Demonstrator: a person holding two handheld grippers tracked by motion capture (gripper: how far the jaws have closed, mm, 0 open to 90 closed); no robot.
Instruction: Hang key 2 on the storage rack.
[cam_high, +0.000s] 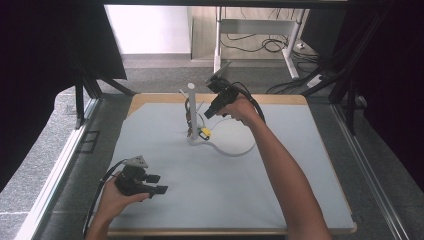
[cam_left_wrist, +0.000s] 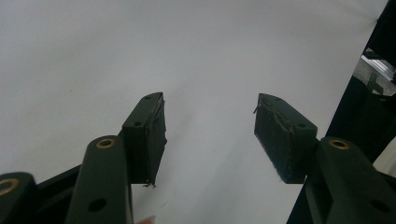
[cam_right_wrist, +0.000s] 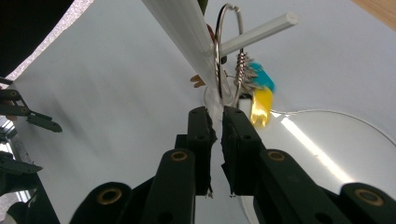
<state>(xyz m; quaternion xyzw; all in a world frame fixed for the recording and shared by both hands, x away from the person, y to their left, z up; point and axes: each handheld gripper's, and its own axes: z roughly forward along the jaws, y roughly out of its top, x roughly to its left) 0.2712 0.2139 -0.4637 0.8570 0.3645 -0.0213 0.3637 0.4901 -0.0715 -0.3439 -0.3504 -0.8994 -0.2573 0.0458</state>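
Right gripper view: right gripper (cam_right_wrist: 215, 122), jaws nearly closed on nothing, sits just below the key ring (cam_right_wrist: 227, 51) hung on the stand's peg (cam_right_wrist: 259, 31); judging by this, hanging looks done. Left gripper (cam_left_wrist: 210, 135) idles, jaws wide.

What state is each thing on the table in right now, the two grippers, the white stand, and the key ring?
Left gripper: open, holding nothing, low over the table mat.
Right gripper: jaws nearly shut, at the lower edge of the key ring; whether it grips the ring is unclear.
White stand: upright on its round base.
Key ring: hanging on the stand's peg, yellow tag dangling below.
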